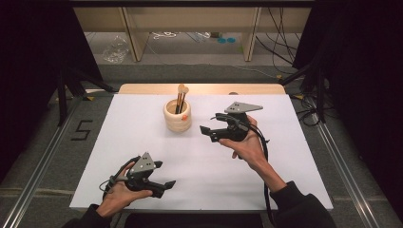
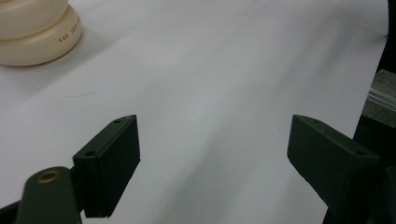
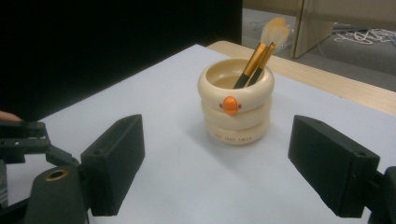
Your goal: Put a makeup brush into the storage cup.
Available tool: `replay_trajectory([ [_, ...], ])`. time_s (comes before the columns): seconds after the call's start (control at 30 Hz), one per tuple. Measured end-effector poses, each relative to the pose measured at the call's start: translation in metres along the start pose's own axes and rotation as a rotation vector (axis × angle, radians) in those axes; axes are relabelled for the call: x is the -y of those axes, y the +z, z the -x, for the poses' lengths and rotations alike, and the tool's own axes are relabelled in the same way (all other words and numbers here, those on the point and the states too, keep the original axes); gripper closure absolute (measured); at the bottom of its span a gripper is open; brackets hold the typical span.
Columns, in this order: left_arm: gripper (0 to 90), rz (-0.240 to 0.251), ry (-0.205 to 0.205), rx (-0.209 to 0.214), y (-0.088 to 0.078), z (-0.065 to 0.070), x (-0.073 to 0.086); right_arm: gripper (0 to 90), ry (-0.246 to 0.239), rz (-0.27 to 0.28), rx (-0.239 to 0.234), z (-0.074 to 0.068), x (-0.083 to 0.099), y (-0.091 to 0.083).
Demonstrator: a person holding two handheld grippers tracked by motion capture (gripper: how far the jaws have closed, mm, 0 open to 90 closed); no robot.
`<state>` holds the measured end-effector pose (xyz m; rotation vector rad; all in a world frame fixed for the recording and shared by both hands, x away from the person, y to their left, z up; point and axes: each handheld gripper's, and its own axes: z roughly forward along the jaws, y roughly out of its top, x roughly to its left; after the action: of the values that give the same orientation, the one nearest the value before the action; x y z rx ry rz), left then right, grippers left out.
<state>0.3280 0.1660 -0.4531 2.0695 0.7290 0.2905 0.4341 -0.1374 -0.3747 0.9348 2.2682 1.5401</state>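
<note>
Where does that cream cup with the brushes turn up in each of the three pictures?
High view: the cup stands at centre, toward the table's far edge.
Left gripper view: the cup's base sits in the top left corner, cut off by the frame.
Right gripper view: the cup is at centre, brushes inside.
Shared landmark: the white table cover.

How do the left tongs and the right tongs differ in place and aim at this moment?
The left tongs sit near the table's near edge, while the right tongs are farther in, beside the cream holder. The right tongs face the holder with its brushes straight ahead; the left tongs point over bare white table, with the holder off to one side. Both are open and hold nothing.
</note>
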Motion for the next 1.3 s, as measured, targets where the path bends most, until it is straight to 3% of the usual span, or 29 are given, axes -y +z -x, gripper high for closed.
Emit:
replay_trajectory([
  [0.1, 16.9, -0.003, -0.003, 0.002, -0.001, 0.000, 0.000, 19.4, 0.004, -0.004, 0.002, -0.003, 0.005, -0.006],
  [0.27, 16.9, -0.006, 0.001, -0.010, 0.000, 0.000, 0.000, 18.8, -0.036, -0.013, 0.020, -0.009, 0.007, -0.014],
  [0.47, 16.9, -0.016, 0.034, -0.008, -0.001, -0.002, -0.001, 19.2, -0.032, -0.013, 0.005, -0.014, 0.013, -0.017],
  [0.53, 17.0, -0.010, -0.004, 0.003, -0.001, 0.000, -0.001, 18.7, -0.025, -0.019, 0.002, -0.014, 0.017, -0.018],
  [0.63, 17.0, -0.004, -0.006, -0.001, -0.001, 0.000, -0.001, 18.2, -0.036, -0.032, 0.024, -0.015, 0.019, -0.023],
  [0.67, 17.0, -0.006, 0.023, -0.009, -0.002, -0.002, -0.001, 18.2, -0.038, -0.025, 0.021, -0.016, 0.020, -0.024],
  [0.77, 17.0, 0.002, 0.013, -0.013, -0.001, -0.001, -0.001, 18.0, -0.043, -0.027, 0.025, -0.018, 0.022, -0.030],
  [0.83, 17.0, 0.002, 0.012, -0.015, -0.002, -0.001, -0.001, 19.0, -0.025, 0.001, 0.009, -0.019, 0.026, -0.031],
  [0.97, 17.0, 0.005, 0.009, -0.014, -0.001, -0.001, -0.001, 17.4, -0.046, -0.059, 0.043, -0.021, 0.036, -0.035],
  [1.0, 17.0, 0.005, 0.009, -0.014, -0.001, -0.001, -0.001, 19.7, -0.048, -0.029, 0.038, -0.021, 0.038, -0.036],
  [1.07, 17.0, -0.009, 0.026, -0.014, -0.002, -0.003, -0.001, 18.2, -0.031, -0.040, 0.017, -0.022, 0.044, -0.039],
  [1.3, 17.0, 0.007, 0.006, -0.013, -0.002, -0.001, -0.001, 18.6, -0.008, -0.060, 0.022, -0.021, 0.062, -0.046],
])
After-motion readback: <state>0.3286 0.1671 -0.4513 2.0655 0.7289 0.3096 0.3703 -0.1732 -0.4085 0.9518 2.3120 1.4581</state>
